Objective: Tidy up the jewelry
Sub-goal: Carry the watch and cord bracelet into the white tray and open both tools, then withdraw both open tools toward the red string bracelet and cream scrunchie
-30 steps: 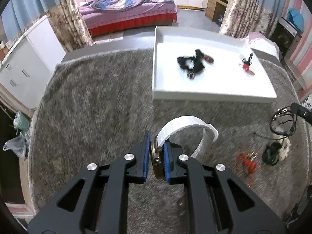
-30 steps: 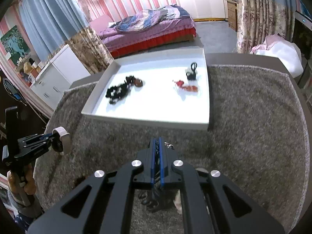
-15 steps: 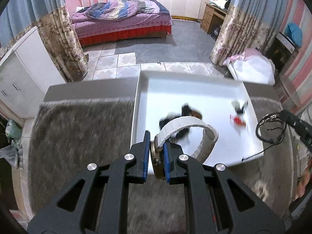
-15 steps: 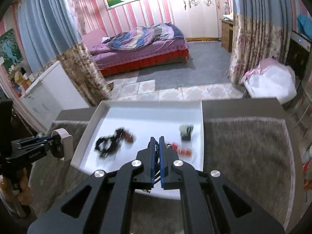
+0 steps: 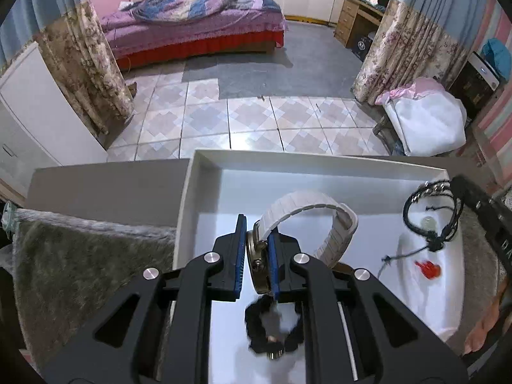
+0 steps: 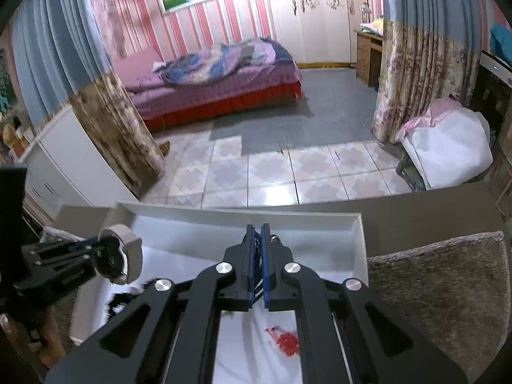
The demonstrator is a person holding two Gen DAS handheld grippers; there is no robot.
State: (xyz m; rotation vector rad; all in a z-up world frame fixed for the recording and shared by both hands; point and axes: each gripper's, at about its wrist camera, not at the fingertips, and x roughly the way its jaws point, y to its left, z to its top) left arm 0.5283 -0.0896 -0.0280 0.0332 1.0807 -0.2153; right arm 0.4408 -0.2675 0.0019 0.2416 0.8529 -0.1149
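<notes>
The left claw is clamping its blue pads on the metal case of a white-strapped watch, whose band is arching up and to the right of the jaws. It is hanging over the white tray, with a tangle of dark jewelry lying on the tray floor directly below. The right claw is pinched together on a black corded bracelet, which is dangling in a loose loop over the right part of the tray; a small red piece is lying on the tray floor beneath it. The tray is sitting on a surface partly covered by a grey shaggy mat, with a tiled floor and a bed beyond. Both items seem to be on their way to being set down in the tray. The risk, as I judge it, is in the release: the watch, dropped where it is hanging, would be landing on the dark tangle and snagging in it, and the bracelet's trailing cord could be catching on the tray wall or draping over the red piece, undoing the sorting. The watch's narrow grip on its case could also be slipping if tilted.
</notes>
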